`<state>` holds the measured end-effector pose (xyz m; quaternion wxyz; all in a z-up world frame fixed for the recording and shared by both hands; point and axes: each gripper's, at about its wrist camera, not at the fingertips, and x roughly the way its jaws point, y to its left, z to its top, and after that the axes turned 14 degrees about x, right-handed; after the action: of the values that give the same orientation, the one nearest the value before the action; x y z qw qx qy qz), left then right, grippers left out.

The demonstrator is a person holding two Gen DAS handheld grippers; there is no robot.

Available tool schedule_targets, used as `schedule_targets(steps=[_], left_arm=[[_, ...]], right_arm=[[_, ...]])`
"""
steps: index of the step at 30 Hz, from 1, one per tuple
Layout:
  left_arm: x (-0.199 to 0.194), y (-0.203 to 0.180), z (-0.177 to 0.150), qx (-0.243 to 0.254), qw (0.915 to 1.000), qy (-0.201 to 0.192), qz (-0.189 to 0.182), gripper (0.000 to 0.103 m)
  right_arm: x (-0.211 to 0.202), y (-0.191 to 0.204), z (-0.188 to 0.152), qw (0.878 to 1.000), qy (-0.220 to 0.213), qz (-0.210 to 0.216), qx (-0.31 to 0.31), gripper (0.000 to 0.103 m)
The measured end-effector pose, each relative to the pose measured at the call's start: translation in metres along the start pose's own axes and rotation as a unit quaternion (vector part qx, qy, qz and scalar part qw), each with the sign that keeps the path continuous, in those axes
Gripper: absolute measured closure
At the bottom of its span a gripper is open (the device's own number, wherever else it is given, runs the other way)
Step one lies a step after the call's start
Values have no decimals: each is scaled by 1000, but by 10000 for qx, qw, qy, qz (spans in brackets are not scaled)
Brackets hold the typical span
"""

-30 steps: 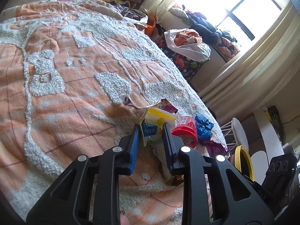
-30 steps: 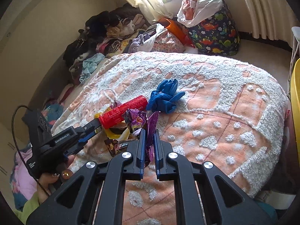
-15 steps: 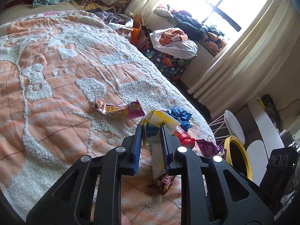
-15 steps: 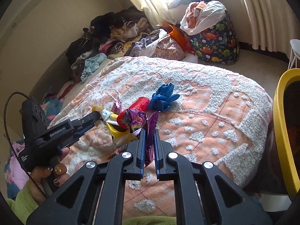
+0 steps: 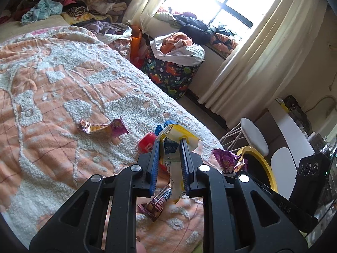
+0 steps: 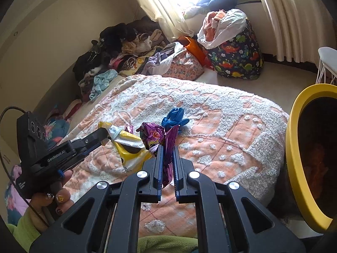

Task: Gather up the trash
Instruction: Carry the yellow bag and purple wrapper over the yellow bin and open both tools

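Nearest of all, the left gripper (image 5: 169,147) has its black jaws with blue pads clamped on a crumpled yellow-and-white plastic snack bag (image 5: 179,133), which is lifted clear of the bed and sticks up past the tips; the same yellow bag (image 6: 128,147) shows in the right wrist view hanging from that left gripper (image 6: 105,136), whose handle is gripped by the person's left hand (image 6: 52,200) in a green sleeve. The right gripper (image 6: 167,150) has its jaws pressed together on a crinkled purple foil wrapper (image 6: 160,136), also raised above the bed, and from the left wrist view this purple wrapper (image 5: 224,161) shows to the right of the yellow bag. Just under the left jaws a dark purple chocolate-bar wrapper with white lettering (image 5: 158,204) lies flat on the orange-and-white tufted bedspread (image 5: 52,105). A little farther, a red plastic cup-shaped container (image 5: 148,144) rests on its side on the bedspread, partly hidden behind the left jaw, with a bunched blue glove (image 6: 174,119) beyond it. To the left, well apart from those, a flattened pink-and-yellow foil wrapper (image 5: 103,127) lies alone on the bedspread. At the right, beside the near corner of the bed, stands a round bin with a yellow rim (image 6: 294,147) and a dark inside. Farther off, on the floor by the cream curtains, sits a dark dinosaur-print fabric basket (image 6: 236,57) stuffed with clothes, and a heap of clothing (image 6: 118,48) fills the far left corner.
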<state>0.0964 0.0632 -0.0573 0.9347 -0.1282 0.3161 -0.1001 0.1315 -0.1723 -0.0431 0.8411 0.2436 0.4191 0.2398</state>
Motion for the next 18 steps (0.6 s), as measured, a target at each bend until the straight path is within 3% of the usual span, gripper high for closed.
schedule_targets(steps=[18], left_arm=[[-3, -49, 9, 457, 9984, -99, -328, 90]], right_arm=[[-46, -24, 21, 9982, -552, -50, 227, 94]])
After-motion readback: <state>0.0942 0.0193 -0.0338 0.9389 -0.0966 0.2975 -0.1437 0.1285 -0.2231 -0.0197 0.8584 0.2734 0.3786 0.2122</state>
